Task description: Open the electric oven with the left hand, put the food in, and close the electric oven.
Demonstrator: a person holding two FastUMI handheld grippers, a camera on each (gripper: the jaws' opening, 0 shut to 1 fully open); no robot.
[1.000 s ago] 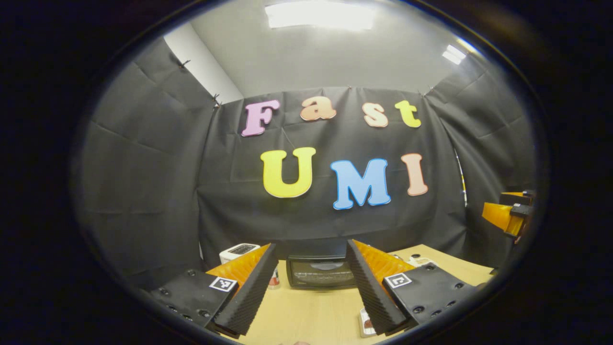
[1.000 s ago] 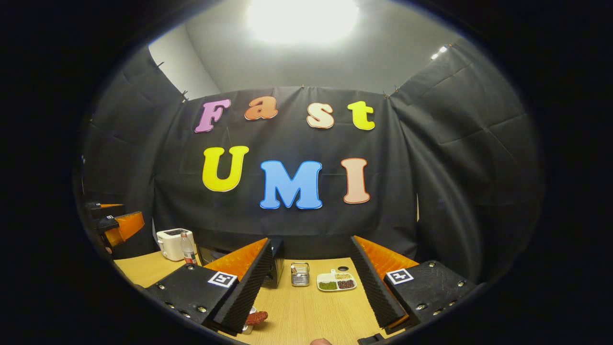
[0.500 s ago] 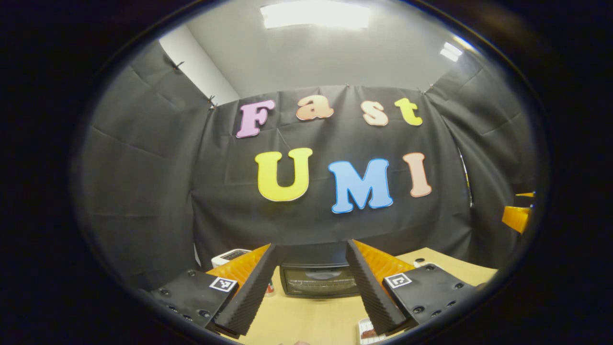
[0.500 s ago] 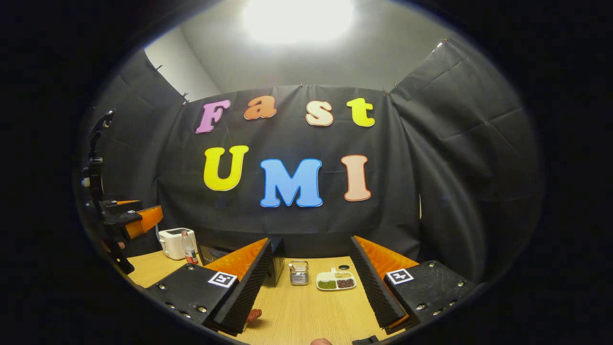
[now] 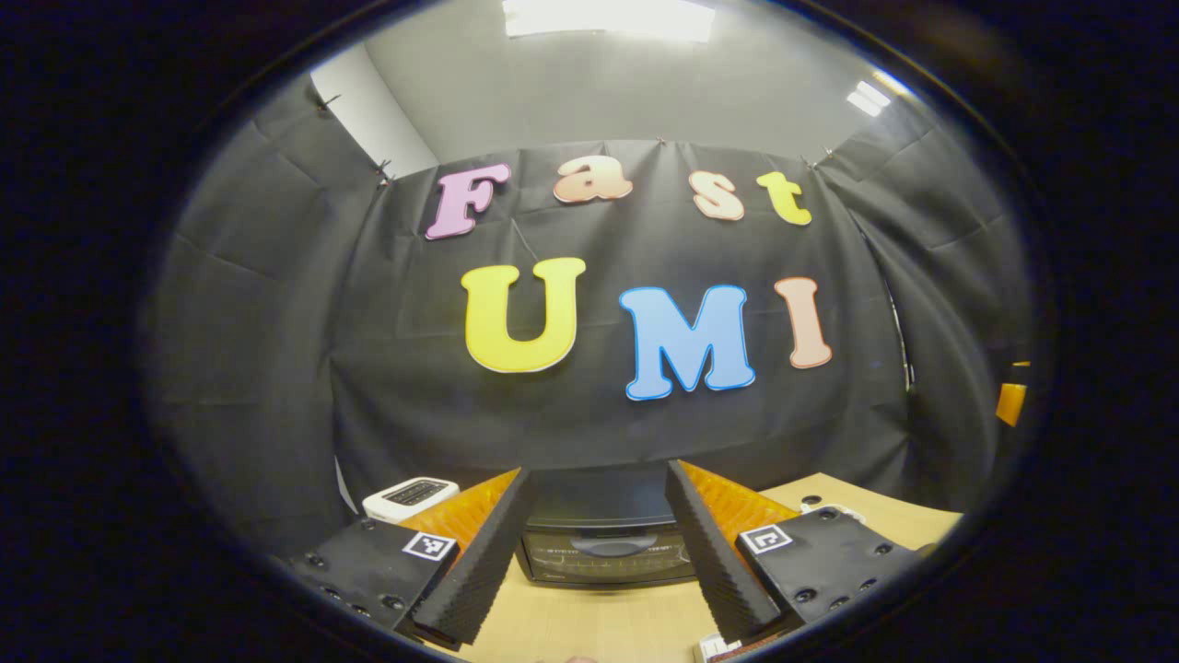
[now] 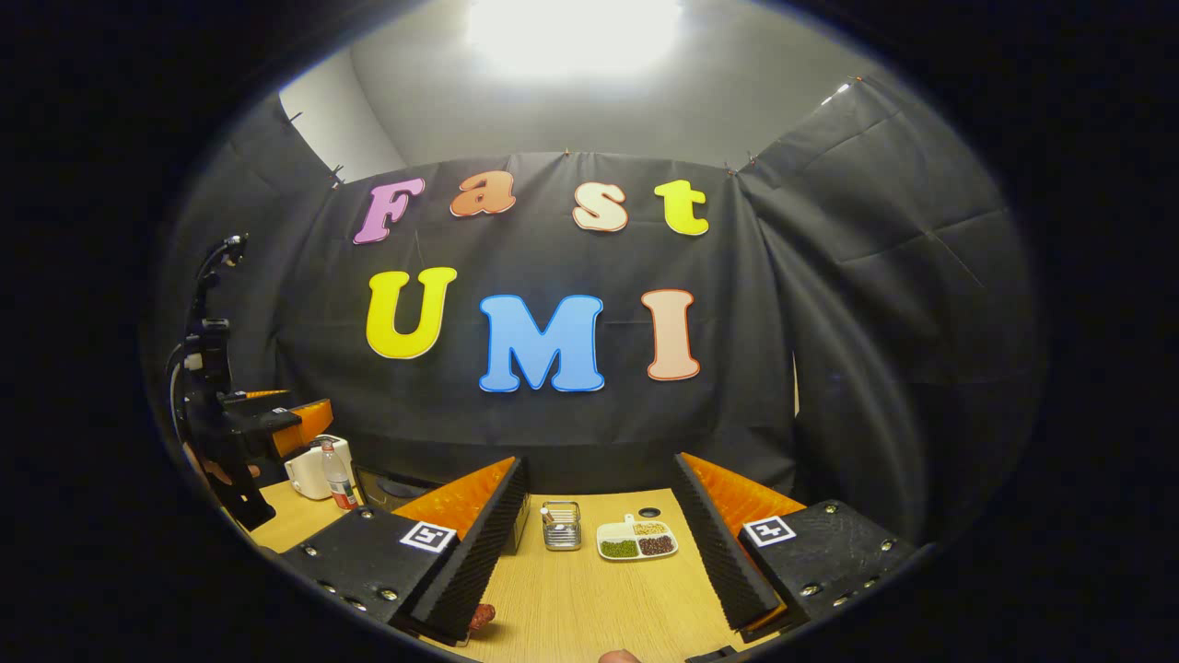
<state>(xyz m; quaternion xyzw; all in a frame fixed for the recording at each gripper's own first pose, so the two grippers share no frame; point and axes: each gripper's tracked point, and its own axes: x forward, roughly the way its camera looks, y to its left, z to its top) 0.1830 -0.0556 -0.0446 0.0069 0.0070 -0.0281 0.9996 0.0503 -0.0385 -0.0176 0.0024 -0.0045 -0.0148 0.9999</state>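
Small black electric oven (image 5: pixel 603 543) with glass door and curved handle is seen at the far edge of the pale wooden table (image 5: pixel 599 622), framed between the fingers of the left gripper (image 5: pixel 599 543). Door is judged shut; handle not yet touched. Left gripper's jaws are spread wide, nothing held, oven near ahead.

Task is judged barely begun: opening, loading and closing all remain.

Right gripper (image 6: pixel 599 543) is likewise spread apart and empty. A reddish-brown piece of food (image 6: pixel 481 617) is glimpsed on the table beside its left finger, partly hidden; probably the item to be loaded, but this cannot be confirmed.

Left of the oven, a white toaster (image 5: pixel 410 497) is noted, and a clear bottle with red label (image 6: pixel 337 477) just beside it. Farther right stand a small metal wire basket (image 6: pixel 560 526) and a white divided dish of green and brown grains (image 6: pixel 637 541), well apart from the oven. Nothing is seen blocking the door's swing.
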